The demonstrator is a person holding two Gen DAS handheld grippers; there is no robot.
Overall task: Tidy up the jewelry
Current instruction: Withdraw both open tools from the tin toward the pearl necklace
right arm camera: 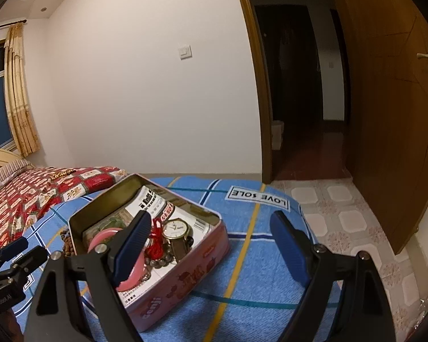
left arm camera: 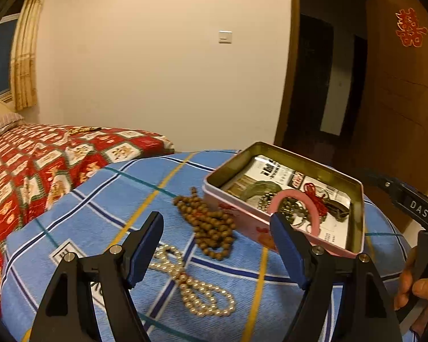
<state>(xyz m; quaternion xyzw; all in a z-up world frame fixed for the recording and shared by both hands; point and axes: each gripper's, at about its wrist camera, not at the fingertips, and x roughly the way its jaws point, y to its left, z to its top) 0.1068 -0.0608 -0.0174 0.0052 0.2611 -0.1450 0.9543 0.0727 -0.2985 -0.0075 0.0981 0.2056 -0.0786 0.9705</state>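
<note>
Jewelry lies on and above a blue plaid bed sheet point(left arm camera: 145, 176): one brown wooden bead strand point(left arm camera: 211, 228) heaped just beside the left wall of a pink tin box point(left arm camera: 242, 213), and one pearl necklace point(left arm camera: 191, 287) looped nearer the camera, apart from the tin. Inside the open tin rest one pink bangle point(right arm camera: 128, 268), one wristwatch point(right arm camera: 175, 229) with a gold case, one red knotted cord point(right arm camera: 155, 238), a dark bead string and a greenish piece too blurred to name, all on printed paper. Beyond the blue sheet spreads a red patterned quilt point(left arm camera: 28, 165), with a cream wall, one light switch point(left arm camera: 224, 36), gold curtains point(left arm camera: 25, 57) at a window, and an open brown door point(right arm camera: 385, 99) onto a dark hallway; tiled floor point(right arm camera: 351, 222) shows past the bed's right edge. The left claw point(left arm camera: 216, 228) hangs released, fingers wide, over the wooden beads and pearls. The right claw point(right arm camera: 211, 225) is likewise spread, its left finger above the tin's contents, touching nothing clearly. The tin sits tilted toward the bed's corner, with bare sheet to its right.
</note>
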